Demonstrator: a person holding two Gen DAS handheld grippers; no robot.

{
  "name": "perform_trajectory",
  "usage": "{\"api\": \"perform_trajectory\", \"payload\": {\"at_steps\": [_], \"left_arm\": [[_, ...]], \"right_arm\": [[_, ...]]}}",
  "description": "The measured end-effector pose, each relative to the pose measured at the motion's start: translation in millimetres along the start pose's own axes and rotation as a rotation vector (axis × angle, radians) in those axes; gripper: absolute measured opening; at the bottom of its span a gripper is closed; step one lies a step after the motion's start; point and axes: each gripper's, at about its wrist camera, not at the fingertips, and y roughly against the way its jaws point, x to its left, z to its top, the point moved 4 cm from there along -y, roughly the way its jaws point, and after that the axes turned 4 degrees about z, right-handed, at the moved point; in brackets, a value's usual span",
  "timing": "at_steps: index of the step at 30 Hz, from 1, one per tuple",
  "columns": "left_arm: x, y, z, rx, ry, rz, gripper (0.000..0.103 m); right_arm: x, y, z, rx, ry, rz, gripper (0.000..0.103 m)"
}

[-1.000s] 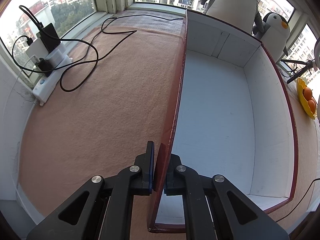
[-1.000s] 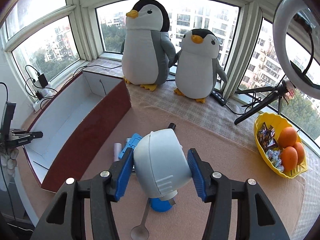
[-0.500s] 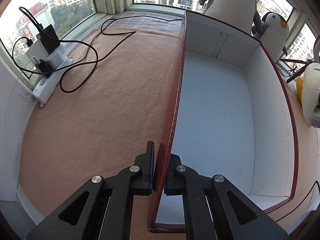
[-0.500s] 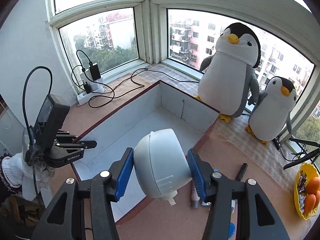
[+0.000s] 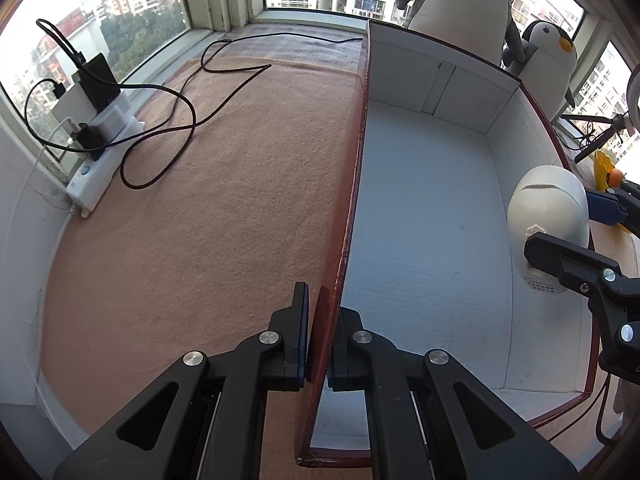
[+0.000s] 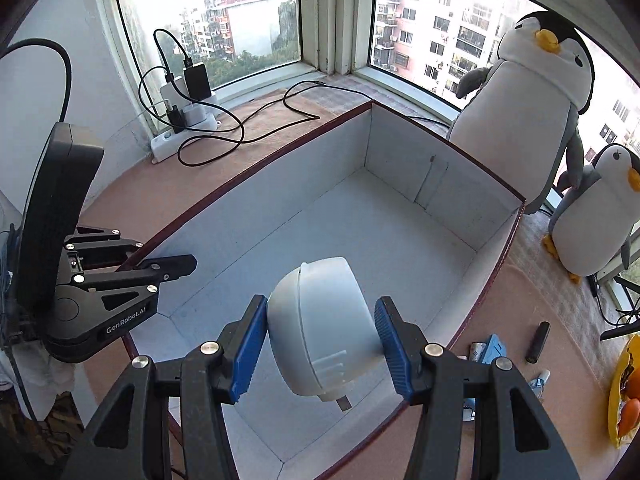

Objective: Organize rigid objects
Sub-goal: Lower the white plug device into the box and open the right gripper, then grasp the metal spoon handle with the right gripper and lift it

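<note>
Right wrist alone shows black cylinder (image 6: 537,342) outside box (image 6: 404,216).

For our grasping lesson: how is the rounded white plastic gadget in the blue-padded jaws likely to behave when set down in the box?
The white gadget looks like stiff moulded plastic, so it probably keeps its shape. Its domed shell may roll or tip on the box floor. The smooth curve could slip from the right hand-held gripper.

Glossy maroon cardboard box (image 5: 352,184), matt white inside; smooth white plastic device (image 6: 320,320); fuzzy tan cloth (image 5: 200,220).
</note>
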Motion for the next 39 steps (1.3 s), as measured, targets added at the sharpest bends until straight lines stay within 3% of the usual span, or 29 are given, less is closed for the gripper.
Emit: {"api": "perform_trajectory", "payload": {"at_steps": [6, 10, 21, 28, 32, 39], "left_arm": [[-1.6, 0.8, -0.5, -0.005, -0.009, 0.016, 0.005], [-3.2, 0.9, -0.4, -0.002, -0.017, 0.018, 0.005], [-4.5, 2.0, -0.3, 0.008, -0.016, 0.017, 0.006], [-4.9, 3.9, -2.0, 0.018, -0.023, 0.02, 0.011], [-7.7, 5.5, -4.3, 0.024, -0.033, 0.008, 0.018], [-8.4, 5.3, -4.5, 0.031, -0.027, 0.01, 0.019]], "right_arm": [[7.8, -5.4, -5.2, 0.017, 0.013, 0.034, 0.052], [12.1, 2.6, -4.3, -0.013, 0.028, 0.023, 0.072], [-29.1, 47.2, -21.8, -0.104, -0.114, 0.01, 0.073], [-96.8, 86.7, -67.7, -0.131, -0.282, -0.065, 0.073], [-136.7, 96.5, -105.3, -0.091, -0.365, -0.127, 0.073], [-187.6, 84.4, -172.4, 0.006, -0.463, -0.231, 0.073]]}}
